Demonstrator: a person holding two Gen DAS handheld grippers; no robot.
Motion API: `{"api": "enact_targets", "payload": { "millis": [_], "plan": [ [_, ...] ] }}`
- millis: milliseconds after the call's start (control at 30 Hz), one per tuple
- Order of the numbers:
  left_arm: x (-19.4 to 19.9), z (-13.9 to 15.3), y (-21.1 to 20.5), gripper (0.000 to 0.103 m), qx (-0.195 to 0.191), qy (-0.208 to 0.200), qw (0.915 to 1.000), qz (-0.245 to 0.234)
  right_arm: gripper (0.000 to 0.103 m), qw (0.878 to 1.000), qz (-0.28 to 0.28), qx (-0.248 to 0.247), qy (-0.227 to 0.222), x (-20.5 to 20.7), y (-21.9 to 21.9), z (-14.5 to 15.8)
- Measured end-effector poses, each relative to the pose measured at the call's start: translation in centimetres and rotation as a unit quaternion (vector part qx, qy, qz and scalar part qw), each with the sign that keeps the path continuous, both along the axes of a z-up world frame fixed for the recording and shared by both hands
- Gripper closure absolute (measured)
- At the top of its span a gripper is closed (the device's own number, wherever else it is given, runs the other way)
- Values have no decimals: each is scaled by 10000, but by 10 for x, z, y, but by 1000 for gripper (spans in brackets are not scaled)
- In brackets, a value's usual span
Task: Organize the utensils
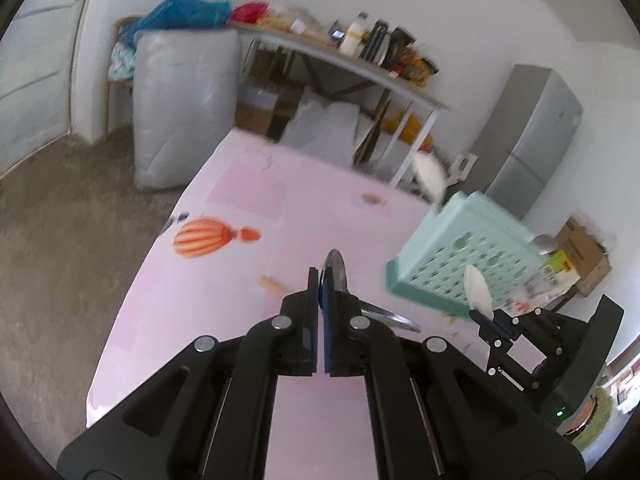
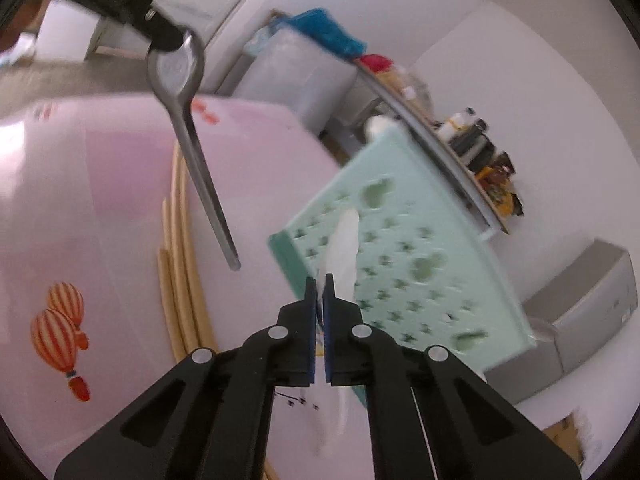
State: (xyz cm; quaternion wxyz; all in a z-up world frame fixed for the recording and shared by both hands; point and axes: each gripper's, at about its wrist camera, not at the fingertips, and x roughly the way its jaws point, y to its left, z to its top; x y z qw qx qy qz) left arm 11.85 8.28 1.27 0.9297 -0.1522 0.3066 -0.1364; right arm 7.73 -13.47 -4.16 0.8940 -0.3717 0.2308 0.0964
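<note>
My left gripper (image 1: 320,280) is shut on a metal spoon (image 1: 352,292), held above the pink table; its handle sticks out to the right. The same spoon (image 2: 188,128) hangs from the left gripper in the right wrist view. My right gripper (image 2: 319,286) is shut on a white plastic spoon (image 2: 344,240), held in front of the mint green basket (image 2: 420,264). The right gripper (image 1: 486,316) with the white spoon (image 1: 478,286) also shows in the left wrist view beside the basket (image 1: 460,248). Several wooden chopsticks (image 2: 180,264) lie on the table.
The pink tablecloth (image 1: 240,208) has balloon prints. A white spoon (image 1: 430,174) sticks up behind the basket. One chopstick end (image 1: 272,283) lies near my left fingers. A cluttered shelf (image 1: 360,52), a grey bag (image 1: 180,104) and a grey cabinet (image 1: 532,136) stand behind.
</note>
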Motion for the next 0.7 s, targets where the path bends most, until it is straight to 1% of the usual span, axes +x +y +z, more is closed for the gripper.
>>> {"api": "enact_targets", "payload": {
  "millis": [67,200,300,367,433,500,533,567,633,667,700],
  "plan": [
    [-5,11,-2,103,-19,-195,9998,-41,100,9994,-153,285,-99,-6,-10,14],
    [-14,50,-7,103,-107,-756,9970,-160,100,9929,-556,963,-430,-20,-35,48],
    [-18,86,-9,103,-202,-1213,9920,-282,100,9857,-792,1341,-641,-26,-51,66],
    [-19,113,-16,103,-120,-1547,9873,-346,100,9808,-904,1565,-731,-32,-62,75],
    [-17,130,-25,103,56,-1751,9838,-393,100,9741,-1025,1829,-845,-37,-74,83],
    [-12,143,-39,103,391,-1926,9797,-388,100,9657,-1124,2141,-945,-38,-88,94],
    [-9,147,-48,103,635,-2005,9768,-393,100,9625,-1149,2258,-974,-38,-93,97],
    [-6,149,-56,103,812,-2033,9749,-403,100,9590,-1170,2381,-1000,-35,-97,102],
    [5,148,-76,103,1324,-1982,9702,-440,100,9530,-1200,2576,-1048,-37,-106,106],
    [9,146,-84,103,1479,-1955,9683,-477,100,9502,-1211,2662,-1072,-39,-110,108],
    [17,143,-95,103,1788,-1894,9642,-497,100,9478,-1219,2735,-1097,-42,-114,109]
  ]
}}
